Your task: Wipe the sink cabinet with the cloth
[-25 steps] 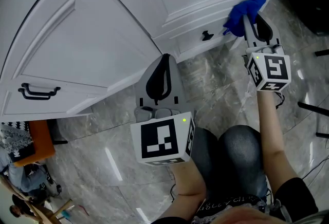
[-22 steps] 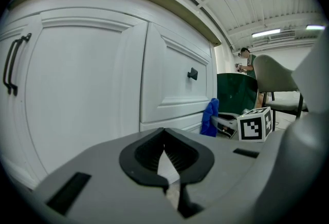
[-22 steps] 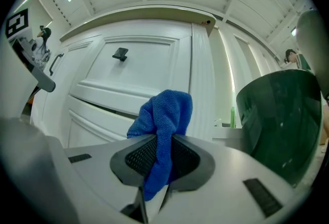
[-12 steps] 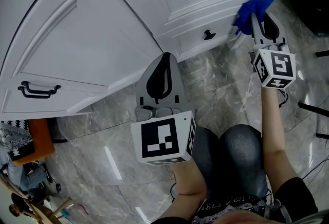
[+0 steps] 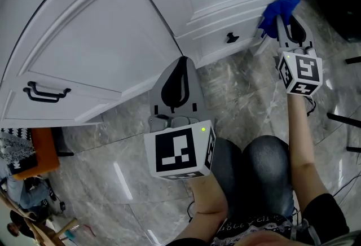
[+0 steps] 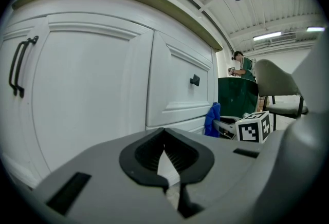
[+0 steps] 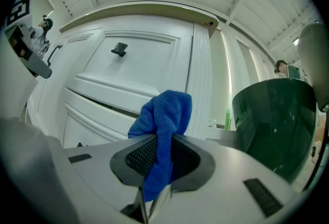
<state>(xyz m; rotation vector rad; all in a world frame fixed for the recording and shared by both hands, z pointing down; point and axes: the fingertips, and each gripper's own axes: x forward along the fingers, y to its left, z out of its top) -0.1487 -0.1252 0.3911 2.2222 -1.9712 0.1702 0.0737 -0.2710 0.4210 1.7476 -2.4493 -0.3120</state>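
The white sink cabinet [image 5: 113, 30] fills the upper left of the head view, with panelled doors and black handles. My right gripper [image 5: 277, 18] is shut on a blue cloth [image 5: 280, 8] and holds it against the cabinet's right corner, beside a small black knob [image 5: 232, 38]. In the right gripper view the blue cloth [image 7: 163, 125] bunches out of the right gripper [image 7: 157, 164] in front of a door with a square knob [image 7: 119, 49]. My left gripper [image 5: 179, 70] is shut and empty, pointing at the cabinet's base. The left gripper [image 6: 167, 153] faces the doors.
Grey marble floor [image 5: 113, 143] lies below the cabinet. A dark green bin [image 7: 275, 125] stands right of the cabinet. A long black door handle [image 5: 45, 92] sticks out at left. The person's knees [image 5: 265, 171] sit below the grippers. An orange object [image 5: 44, 152] is at the far left.
My right gripper has carried the cloth a little to the right and up along the cabinet's corner. The left gripper has stayed in place.
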